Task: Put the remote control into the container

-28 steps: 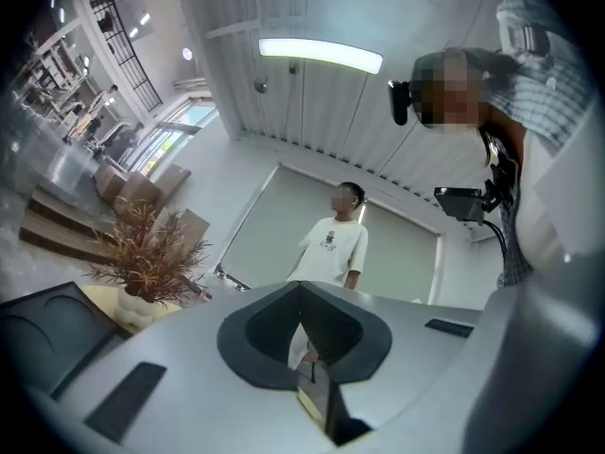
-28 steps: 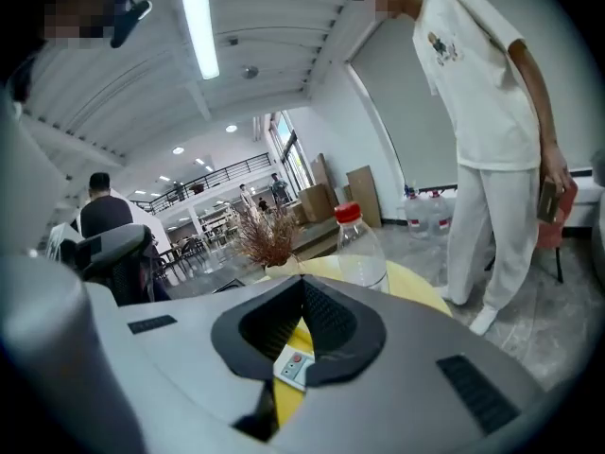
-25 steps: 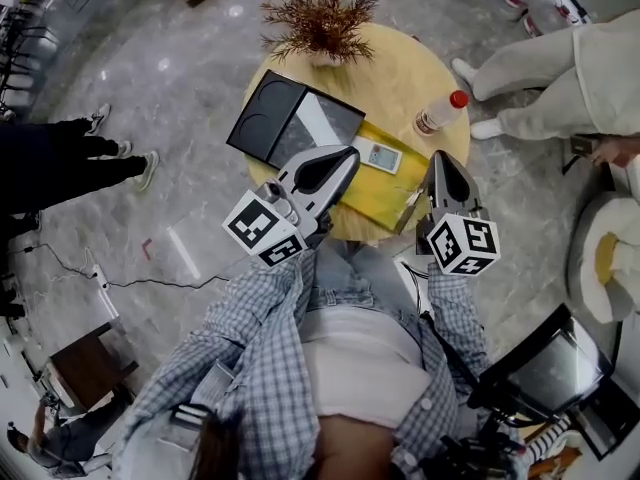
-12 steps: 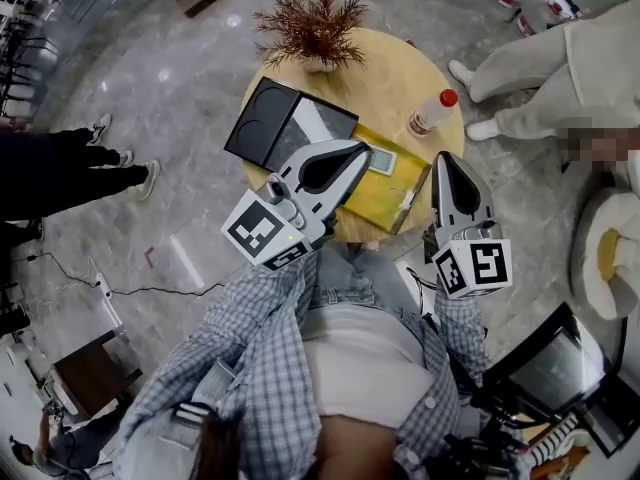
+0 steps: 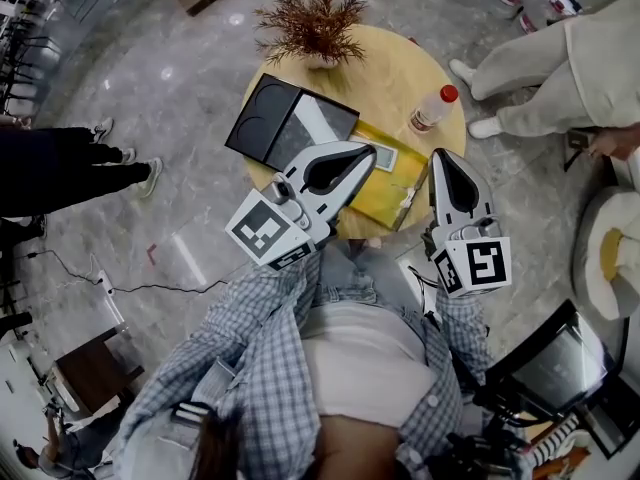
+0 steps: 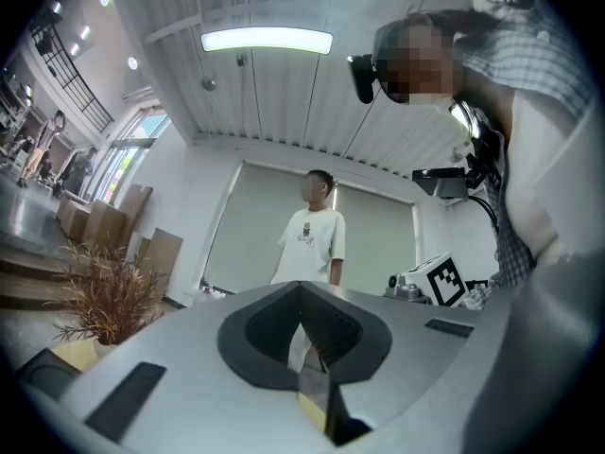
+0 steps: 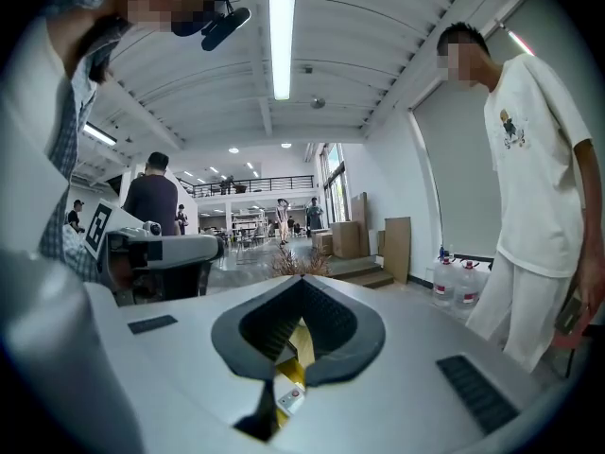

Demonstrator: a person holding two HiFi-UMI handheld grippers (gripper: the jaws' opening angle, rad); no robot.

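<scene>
Both grippers, left (image 5: 367, 154) and right (image 5: 440, 158), hover pressed together and empty. The remote (image 5: 387, 159) lies outside the container (image 5: 262, 118), just right of it on a yellow pad (image 5: 385, 194). A clean pickup likely needs jaws spread first, then closed across its narrow sides

Left tool (image 6: 302, 296): jaws shut pad to pad, nothing between them. Yellow sliver (image 6: 310, 410) shows through the gap low in the seam. Beyond the tips, a person in a white T-shirt (image 6: 310, 242) stands facing the camera. Dried plant (image 6: 104, 296) far left, cardboard boxes (image 6: 90, 223) behind it. Ceiling strip light (image 6: 267, 39) on. Plaid shirt (image 6: 539, 55) at right edge.
</scene>
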